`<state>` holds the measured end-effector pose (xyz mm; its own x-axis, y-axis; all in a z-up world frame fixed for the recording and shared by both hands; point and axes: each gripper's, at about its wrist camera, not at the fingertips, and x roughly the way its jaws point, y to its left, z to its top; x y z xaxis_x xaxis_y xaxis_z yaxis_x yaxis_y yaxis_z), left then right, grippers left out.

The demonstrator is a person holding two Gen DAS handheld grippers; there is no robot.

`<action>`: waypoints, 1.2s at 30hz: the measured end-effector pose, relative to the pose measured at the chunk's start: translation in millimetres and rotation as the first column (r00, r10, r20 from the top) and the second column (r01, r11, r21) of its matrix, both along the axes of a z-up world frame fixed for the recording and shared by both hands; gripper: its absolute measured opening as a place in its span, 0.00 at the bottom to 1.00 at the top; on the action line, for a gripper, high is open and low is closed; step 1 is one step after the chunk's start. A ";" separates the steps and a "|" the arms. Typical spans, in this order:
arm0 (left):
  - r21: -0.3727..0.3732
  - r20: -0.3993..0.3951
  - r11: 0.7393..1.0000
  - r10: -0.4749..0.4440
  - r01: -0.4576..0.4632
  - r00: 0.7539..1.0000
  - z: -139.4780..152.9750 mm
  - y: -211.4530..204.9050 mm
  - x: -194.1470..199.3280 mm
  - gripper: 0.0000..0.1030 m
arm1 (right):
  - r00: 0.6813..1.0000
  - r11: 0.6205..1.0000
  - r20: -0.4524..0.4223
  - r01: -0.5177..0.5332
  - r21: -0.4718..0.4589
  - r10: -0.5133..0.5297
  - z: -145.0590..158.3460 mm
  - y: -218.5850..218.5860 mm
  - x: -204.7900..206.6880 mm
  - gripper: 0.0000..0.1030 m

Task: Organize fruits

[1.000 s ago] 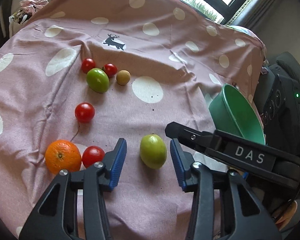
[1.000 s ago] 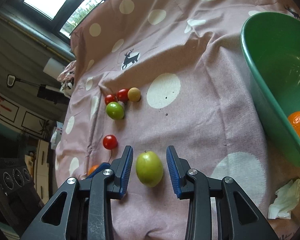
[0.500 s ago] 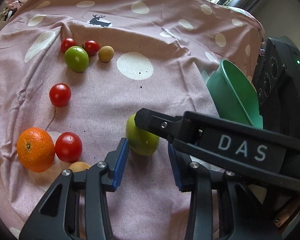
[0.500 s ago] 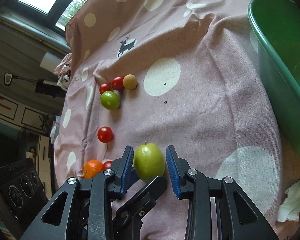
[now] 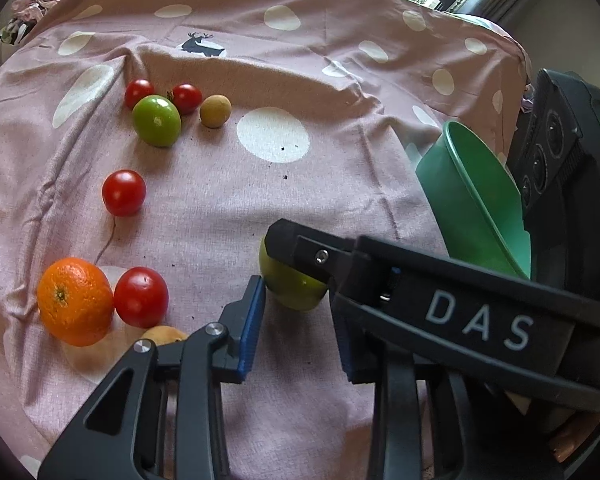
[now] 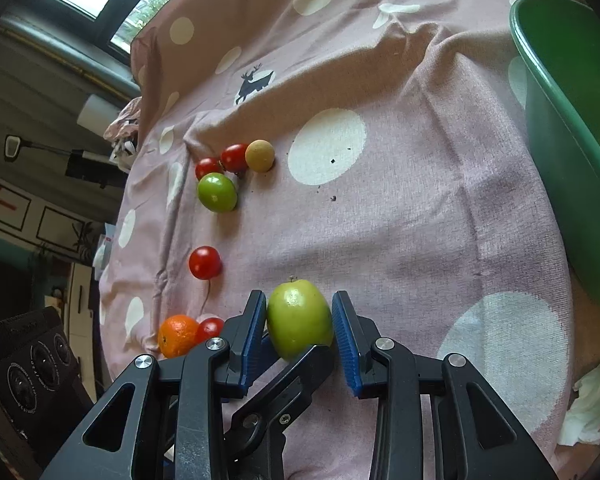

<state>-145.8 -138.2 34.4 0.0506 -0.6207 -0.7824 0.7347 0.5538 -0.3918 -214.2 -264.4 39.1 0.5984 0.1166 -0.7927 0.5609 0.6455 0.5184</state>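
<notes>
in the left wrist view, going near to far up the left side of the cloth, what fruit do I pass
orange → lone red tomato → round green fruit → far red tomato

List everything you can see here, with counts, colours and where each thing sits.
Green fruit: two, green; one between the grippers, one far left.
Tomatoes: four, red; left side.
Orange: one, orange; near left, beside a tomato.
Tan fruit: two, tan; one by far tomatoes, one half hidden near the orange.
Bowl: one, green; right.
Tissue: one, white; near right.
Tablecloth: one, pink, white dots; under everything.
Right gripper: black, blue pads; shut on near fruit.
Left gripper: jaws closing, same fruit at its tips.
</notes>
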 end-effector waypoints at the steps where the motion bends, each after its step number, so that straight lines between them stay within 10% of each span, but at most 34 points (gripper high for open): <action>1: -0.009 0.010 1.000 0.000 0.000 1.000 3.1 1.3 -1.3 0.31 | 1.000 1.000 0.011 0.000 -0.007 0.000 2.8 1.1 0.0 0.36; 36: -0.175 0.355 0.955 -0.168 0.241 0.920 103.2 -49.7 -83.6 0.30 | 0.924 0.955 0.347 0.235 -0.179 -0.162 98.5 -32.2 -95.3 0.37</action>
